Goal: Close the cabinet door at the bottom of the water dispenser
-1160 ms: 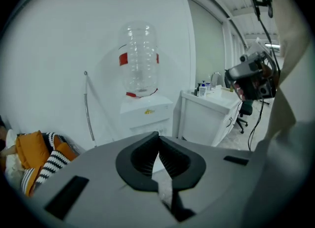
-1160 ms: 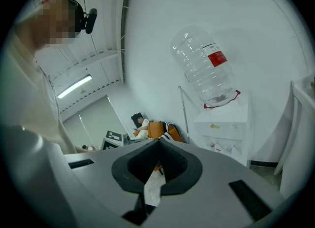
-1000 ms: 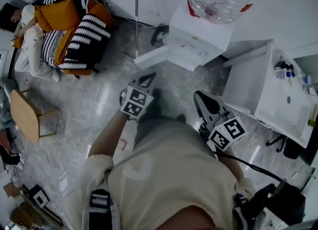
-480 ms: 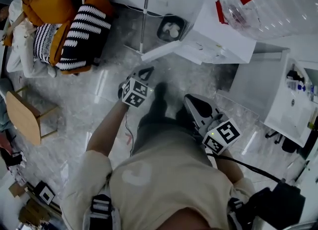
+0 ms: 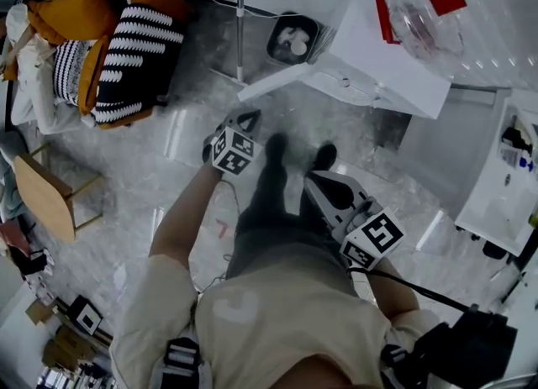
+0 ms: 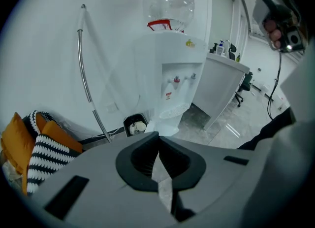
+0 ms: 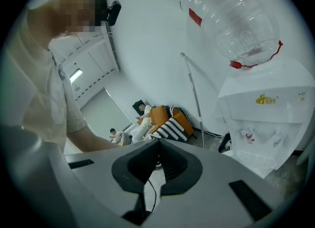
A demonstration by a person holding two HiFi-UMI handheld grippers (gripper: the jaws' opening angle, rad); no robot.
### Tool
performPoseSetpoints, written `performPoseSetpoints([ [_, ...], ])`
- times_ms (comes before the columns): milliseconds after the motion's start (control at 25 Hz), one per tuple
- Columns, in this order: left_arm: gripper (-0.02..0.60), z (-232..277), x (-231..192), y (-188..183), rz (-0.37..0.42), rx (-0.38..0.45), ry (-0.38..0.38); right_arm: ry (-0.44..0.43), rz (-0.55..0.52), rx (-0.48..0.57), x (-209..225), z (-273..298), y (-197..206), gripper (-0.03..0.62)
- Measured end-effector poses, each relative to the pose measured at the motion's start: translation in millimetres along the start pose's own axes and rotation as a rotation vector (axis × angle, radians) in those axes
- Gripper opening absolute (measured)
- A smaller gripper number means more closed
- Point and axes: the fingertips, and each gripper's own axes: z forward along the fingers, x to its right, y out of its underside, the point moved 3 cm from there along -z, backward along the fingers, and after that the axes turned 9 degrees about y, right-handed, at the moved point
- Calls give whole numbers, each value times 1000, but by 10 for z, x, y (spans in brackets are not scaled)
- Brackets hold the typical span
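Note:
The white water dispenser (image 5: 382,60) stands at the upper right with a clear bottle (image 5: 420,18) on top. Its bottom cabinet door (image 5: 273,85) hangs open, swung out to the left over the floor. My left gripper (image 5: 244,118) is shut and empty, a short way in front of the door's free edge. My right gripper (image 5: 329,187) is lower right of it, also shut with nothing in it. In the left gripper view the shut left gripper (image 6: 158,138) points at the dispenser (image 6: 170,84). The right gripper (image 7: 158,146) has the dispenser (image 7: 266,118) to its right.
A small bin (image 5: 292,40) and a metal pole (image 5: 239,9) stand left of the dispenser. A seat with orange and striped cushions (image 5: 126,34) holds a lying person (image 5: 34,68). A wooden stool (image 5: 42,194) is at left, a white counter (image 5: 496,186) at right.
The person has stepped nearer the dispenser, which now looms larger, and their shoes show. Both grippers have sunk and moved forward toward the open door. Both stay shut.

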Motion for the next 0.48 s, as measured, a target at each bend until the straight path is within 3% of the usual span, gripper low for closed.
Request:
performPoseSetpoints([
  [480, -5, 601, -292, 566, 5, -85, -19, -9, -50, -28, 408, 403, 170, 11],
])
